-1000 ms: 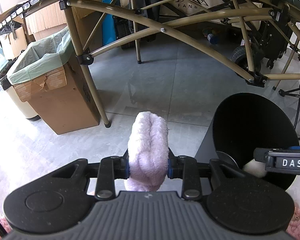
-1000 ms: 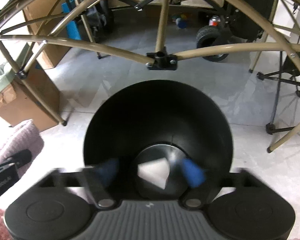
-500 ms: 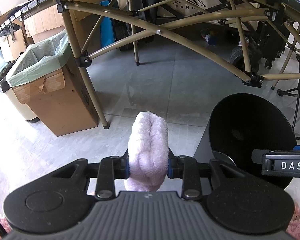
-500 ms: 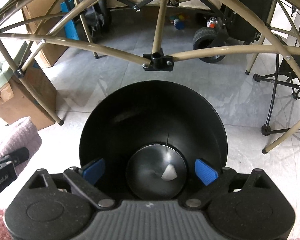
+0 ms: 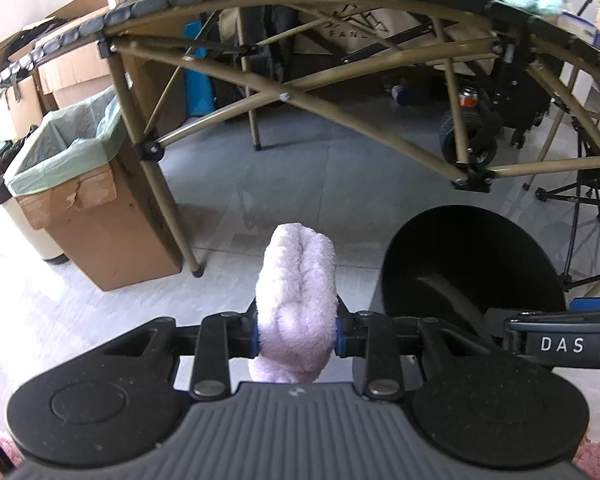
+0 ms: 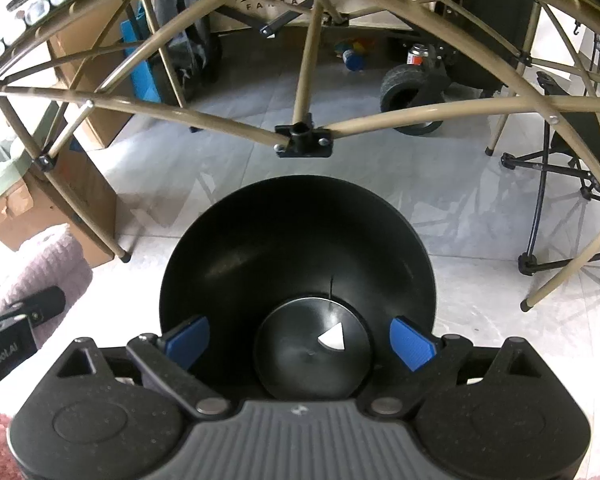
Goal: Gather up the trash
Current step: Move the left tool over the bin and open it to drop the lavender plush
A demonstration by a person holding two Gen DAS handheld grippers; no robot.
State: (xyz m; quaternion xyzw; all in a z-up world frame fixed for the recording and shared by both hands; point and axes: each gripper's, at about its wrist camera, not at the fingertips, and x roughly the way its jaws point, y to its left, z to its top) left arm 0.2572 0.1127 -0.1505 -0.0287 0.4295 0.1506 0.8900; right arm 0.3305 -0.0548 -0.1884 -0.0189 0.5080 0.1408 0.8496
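Left gripper (image 5: pixel 296 334): tilted down over the floor, pads clamped on a folded lilac cloth (image 5: pixel 296 300) standing up between them. Right gripper (image 6: pixel 298 338): pitched steeply down over the black bin (image 6: pixel 300 248), jaws wide, empty; white scrap (image 6: pixel 333 337) on bin bottom

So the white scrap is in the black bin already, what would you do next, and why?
Probably draw the right tool back from the black bin: it is open and empty, and the white scrap lies on the bin's bottom. The left tool grips a fluffy cloth.
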